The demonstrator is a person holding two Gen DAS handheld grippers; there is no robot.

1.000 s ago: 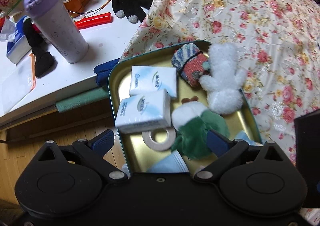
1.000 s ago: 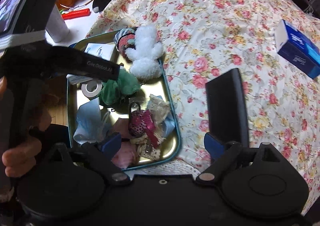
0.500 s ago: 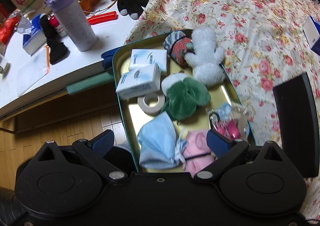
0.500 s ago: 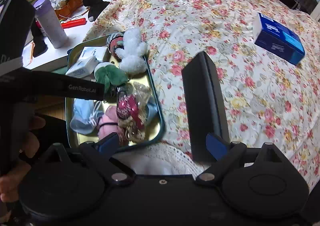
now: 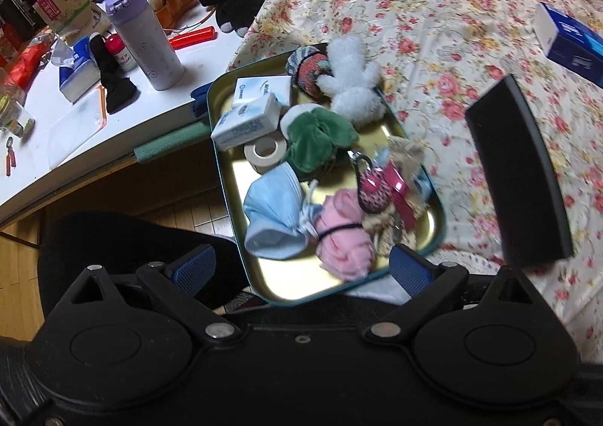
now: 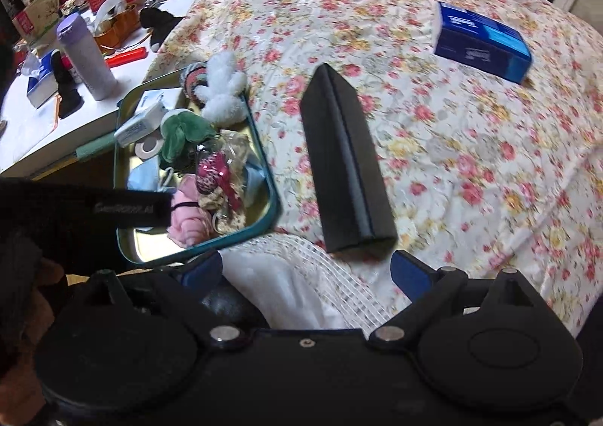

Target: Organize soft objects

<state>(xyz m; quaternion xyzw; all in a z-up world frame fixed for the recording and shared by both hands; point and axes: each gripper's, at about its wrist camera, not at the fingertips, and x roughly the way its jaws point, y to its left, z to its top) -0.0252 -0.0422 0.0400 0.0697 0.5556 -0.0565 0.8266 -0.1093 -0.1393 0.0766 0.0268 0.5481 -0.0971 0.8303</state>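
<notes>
A teal-rimmed gold tray (image 5: pixel 433 200) (image 6: pixel 269 181) lies at the edge of a flowered bed. It holds a white plush (image 5: pixel 354 83) (image 6: pixel 222 94), a green plush (image 5: pixel 316 139) (image 6: pixel 181 132), a blue face mask (image 5: pixel 271 215), a pink cloth (image 5: pixel 343 237) (image 6: pixel 188 219), two tissue packs (image 5: pixel 245 124), a tape roll (image 5: pixel 264 153) and a pink pouch (image 5: pixel 377 188). My left gripper (image 5: pixel 301 267) is open and empty, above the tray's near end. My right gripper (image 6: pixel 305 271) is open and empty, over the bed's near edge, right of the tray.
A black case (image 5: pixel 520 177) (image 6: pixel 346 158) lies on the bed right of the tray. A blue box (image 6: pixel 482 41) lies farther back. A white desk (image 5: pixel 94 124) on the left holds a lilac bottle (image 5: pixel 143 38), black gloves (image 5: pixel 230 8) and clutter. Wooden floor lies below.
Both grippers have pulled back and up from the tray. More of the tray, the bed and the desk now shows. Both stay open and empty.
</notes>
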